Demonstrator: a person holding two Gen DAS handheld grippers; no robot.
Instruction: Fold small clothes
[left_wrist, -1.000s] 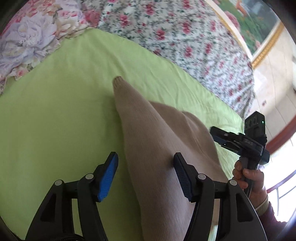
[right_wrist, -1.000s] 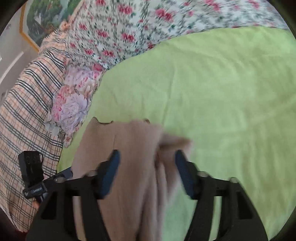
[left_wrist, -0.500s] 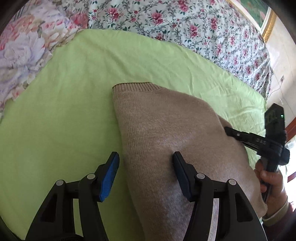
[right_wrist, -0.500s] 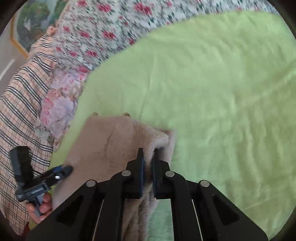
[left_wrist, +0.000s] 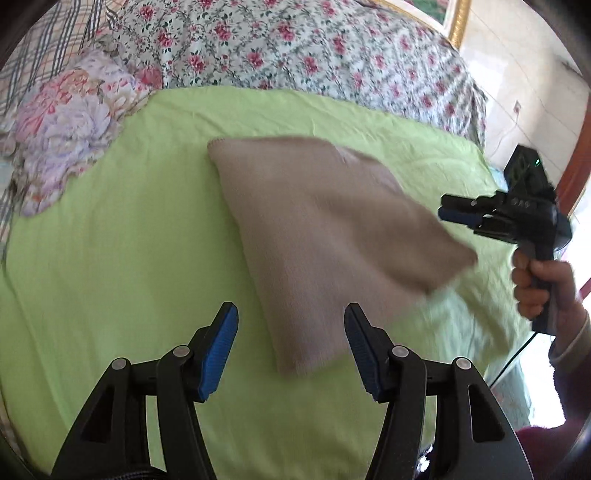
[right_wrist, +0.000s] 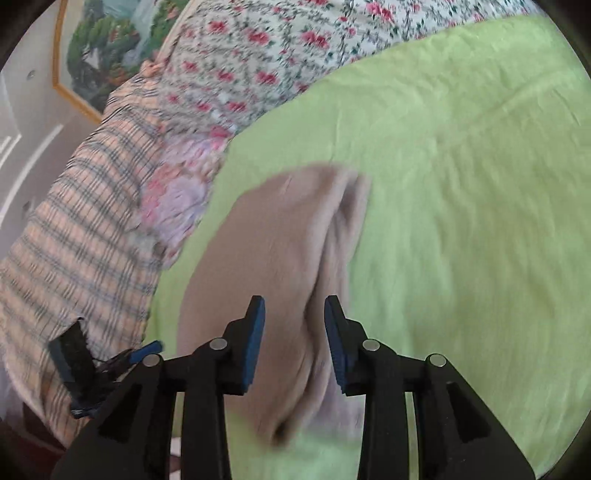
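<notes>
Both grippers had pulled back from the beige knit garment (left_wrist: 325, 236), now folded flat on the green sheet (left_wrist: 110, 258). Right gripper (right_wrist: 294, 332), jaws just reopened, framed its near edge untouched; left gripper (left_wrist: 291, 347) gaped empty before its corner.

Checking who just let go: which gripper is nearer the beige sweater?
Right gripper: jaws opening, straddling the beige sweater. Left gripper sits back from its near corner.

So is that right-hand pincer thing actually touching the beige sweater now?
Apart. In the left wrist view the right gripper sits clear of the beige sweater, green sheet showing between; its jaws have just been opening.
</notes>
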